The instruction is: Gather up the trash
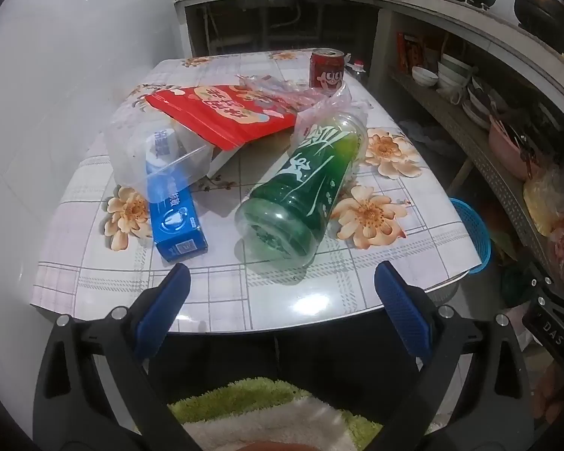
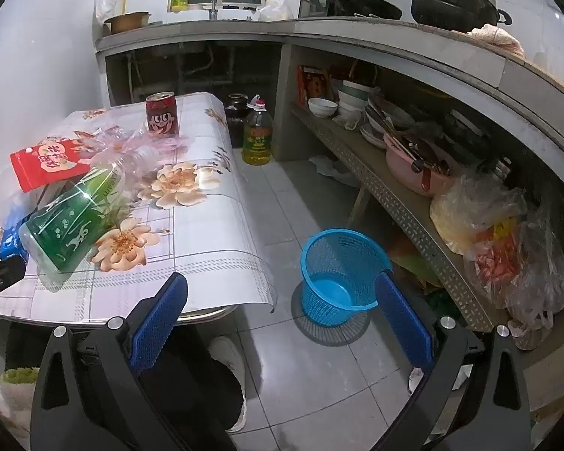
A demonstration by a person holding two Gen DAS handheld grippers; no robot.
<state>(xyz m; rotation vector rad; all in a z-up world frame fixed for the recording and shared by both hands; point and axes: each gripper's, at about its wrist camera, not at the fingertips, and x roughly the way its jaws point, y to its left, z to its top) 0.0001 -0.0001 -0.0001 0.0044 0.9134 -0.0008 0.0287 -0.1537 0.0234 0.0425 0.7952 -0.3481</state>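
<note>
A green plastic bottle lies on its side on the flowered table, base toward me. Left of it are a blue box, a clear plastic tub and a red packet. A crumpled clear bag and a red can sit farther back. My left gripper is open and empty, just short of the bottle's base. My right gripper is open and empty, above the floor between the table edge and a blue basket. The bottle and can also show in the right wrist view.
A concrete counter with pots runs along the back and right. Its lower shelf holds bowls, a pink basin and plastic bags. An oil bottle stands on the tiled floor by the table. A white wall is left of the table.
</note>
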